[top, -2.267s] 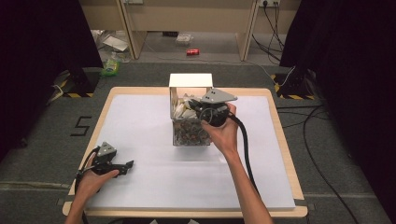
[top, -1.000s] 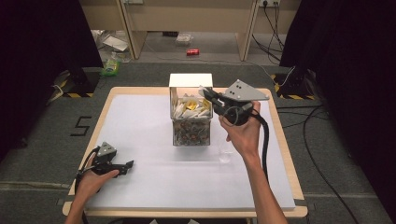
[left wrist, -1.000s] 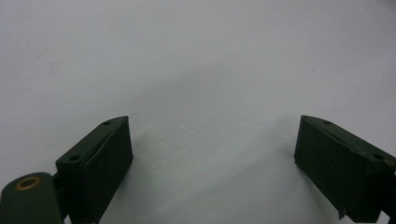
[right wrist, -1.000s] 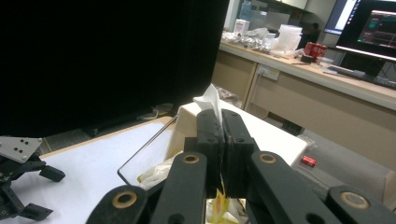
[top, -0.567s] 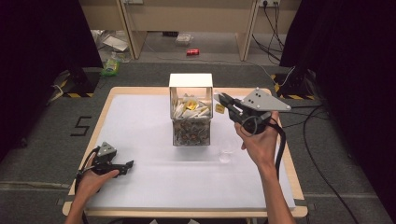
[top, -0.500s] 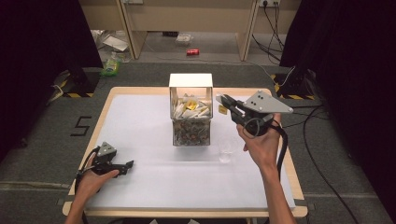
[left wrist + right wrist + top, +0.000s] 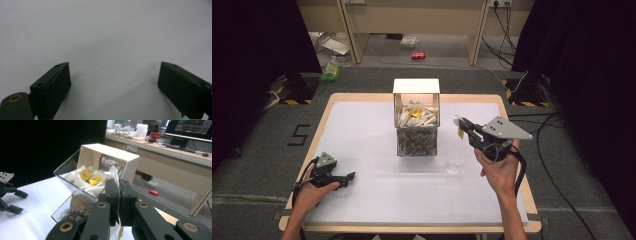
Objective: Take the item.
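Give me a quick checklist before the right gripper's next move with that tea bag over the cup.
1. Right gripper shut on the tea bag: ok, its fingers are together on the string and the yellow tag hangs below.
2. Clear cup upright on the table: ok.
3. Tea bag lined up over the cup: cannot tell.
4. Left gripper open and parked apart near the table's front left: ok.
5. Dispenser box out of the way: ok.

One clear dispenser box point(image 7: 416, 118) stands mid-counter point(image 7: 362, 125), one clear cup point(image 7: 455, 161) just beside it, two tongs, one red can point(image 7: 418, 55) on the floor beyond.
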The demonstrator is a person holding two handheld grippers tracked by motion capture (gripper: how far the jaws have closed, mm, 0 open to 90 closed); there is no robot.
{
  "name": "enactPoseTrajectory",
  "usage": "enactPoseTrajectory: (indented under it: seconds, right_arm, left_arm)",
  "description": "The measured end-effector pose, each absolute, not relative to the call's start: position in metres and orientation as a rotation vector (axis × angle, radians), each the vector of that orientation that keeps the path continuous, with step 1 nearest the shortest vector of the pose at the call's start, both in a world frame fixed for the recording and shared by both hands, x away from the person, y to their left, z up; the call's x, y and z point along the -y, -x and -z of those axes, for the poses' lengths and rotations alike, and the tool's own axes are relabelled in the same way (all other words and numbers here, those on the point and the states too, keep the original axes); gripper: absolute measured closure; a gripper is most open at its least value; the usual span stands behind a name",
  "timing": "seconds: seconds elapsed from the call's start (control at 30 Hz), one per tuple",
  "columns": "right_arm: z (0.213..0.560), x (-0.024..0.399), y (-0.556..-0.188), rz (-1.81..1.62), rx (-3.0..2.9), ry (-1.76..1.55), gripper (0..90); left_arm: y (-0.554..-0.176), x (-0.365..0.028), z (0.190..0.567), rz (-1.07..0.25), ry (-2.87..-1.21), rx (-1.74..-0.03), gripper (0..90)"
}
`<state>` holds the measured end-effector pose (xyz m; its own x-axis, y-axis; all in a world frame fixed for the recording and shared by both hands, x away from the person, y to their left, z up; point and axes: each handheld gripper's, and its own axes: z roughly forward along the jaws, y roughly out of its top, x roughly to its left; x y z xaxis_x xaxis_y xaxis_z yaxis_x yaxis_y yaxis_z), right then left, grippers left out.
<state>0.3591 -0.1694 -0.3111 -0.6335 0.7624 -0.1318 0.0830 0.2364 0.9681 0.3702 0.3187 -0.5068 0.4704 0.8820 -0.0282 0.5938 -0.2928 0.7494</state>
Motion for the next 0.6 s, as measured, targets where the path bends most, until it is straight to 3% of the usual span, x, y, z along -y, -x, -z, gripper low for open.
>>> enactPoseTrajectory:
  seconds: [0.6]
  right_arm:
    - [0.331, 0.177, -0.352, -1.427, -1.922, -0.808, 87.3]
  left_arm:
    - [-0.37, -0.319, 0.507, -0.513, -2.005, -1.221, 10.7]
